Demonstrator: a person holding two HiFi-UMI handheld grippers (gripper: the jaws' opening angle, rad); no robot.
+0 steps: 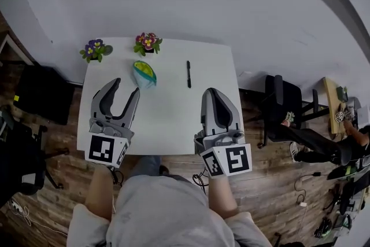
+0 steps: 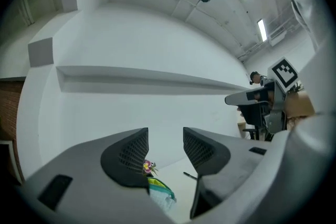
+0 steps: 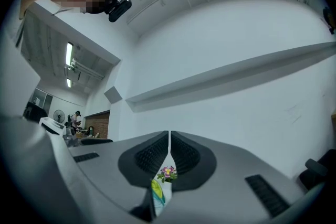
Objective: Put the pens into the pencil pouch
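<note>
Pen [image 1: 188, 74] lies ahead of left gripper [image 1: 127, 87], level, spread empty; right gripper [image 1: 211, 91] level, pressed together

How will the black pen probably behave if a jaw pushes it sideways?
The black pen looks thin and straight, so it is probably stiff and light. It lies flat on the smooth white table, so it may roll or slide away.
</note>
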